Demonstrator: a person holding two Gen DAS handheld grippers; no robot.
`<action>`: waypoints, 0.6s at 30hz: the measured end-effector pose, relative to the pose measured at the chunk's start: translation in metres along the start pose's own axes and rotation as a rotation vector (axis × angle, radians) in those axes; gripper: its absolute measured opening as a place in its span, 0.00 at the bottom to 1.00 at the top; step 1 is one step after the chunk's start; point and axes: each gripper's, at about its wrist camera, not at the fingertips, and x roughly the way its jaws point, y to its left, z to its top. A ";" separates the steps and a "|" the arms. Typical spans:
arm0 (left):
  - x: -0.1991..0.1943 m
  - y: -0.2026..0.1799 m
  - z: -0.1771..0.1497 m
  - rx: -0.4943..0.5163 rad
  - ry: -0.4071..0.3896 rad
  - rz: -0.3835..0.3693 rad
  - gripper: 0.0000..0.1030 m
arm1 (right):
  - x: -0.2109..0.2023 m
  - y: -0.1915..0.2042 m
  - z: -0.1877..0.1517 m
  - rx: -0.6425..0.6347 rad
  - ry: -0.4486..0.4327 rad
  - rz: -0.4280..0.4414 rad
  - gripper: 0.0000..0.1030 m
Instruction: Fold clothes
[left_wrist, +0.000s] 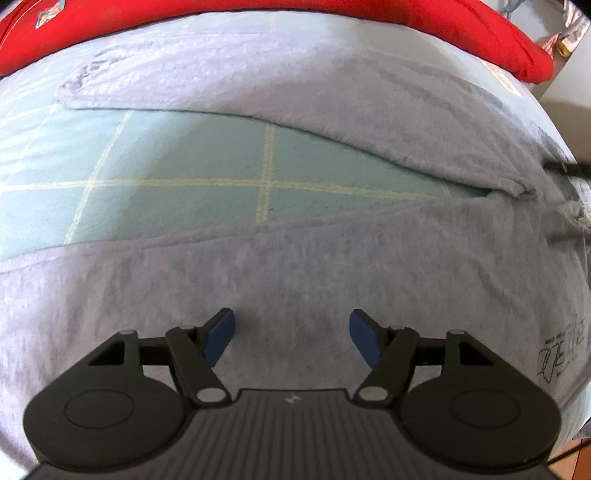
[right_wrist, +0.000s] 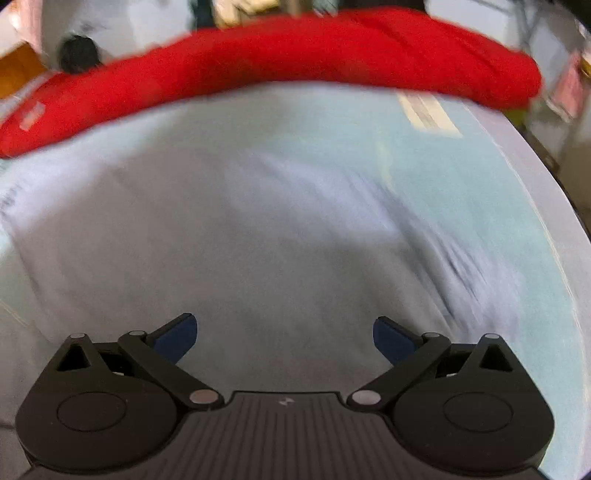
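The left tongs (left_wrist: 291, 332) hang over a grey garment (left_wrist: 295, 266) spread flat on a pale green mat (left_wrist: 184, 158) with a yellow grid. Their blue pads (left_wrist: 221, 334) stand well apart, with nothing between them but the cloth lying below. One broad part of the garment runs directly under and ahead of these tongs. A second arm of grey cloth stretches farther ahead, and the two meet off to the right, leaving a wedge of bare mat between them, just beyond the tips. A small dark printed logo (left_wrist: 561, 354) shows on the cloth at the right of the tongs.

The right tongs (right_wrist: 284, 334) are likewise spread wide and grip nothing. The picture here is smeared, but the grey garment fills the space under and ahead of the tips, with bare mat to their right. Beyond the garment, at the far edge of the mat, a red cloth (right_wrist: 295, 51) lies across both views.
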 end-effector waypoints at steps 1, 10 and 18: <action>0.000 -0.002 0.000 0.013 -0.003 0.002 0.67 | 0.008 0.009 0.010 -0.027 -0.016 0.020 1.00; 0.000 0.006 -0.013 0.039 -0.005 0.026 0.68 | 0.098 0.020 0.047 -0.099 -0.017 0.013 1.00; -0.014 0.002 -0.012 0.083 -0.056 0.016 0.68 | 0.062 0.040 0.066 -0.135 -0.017 0.001 1.00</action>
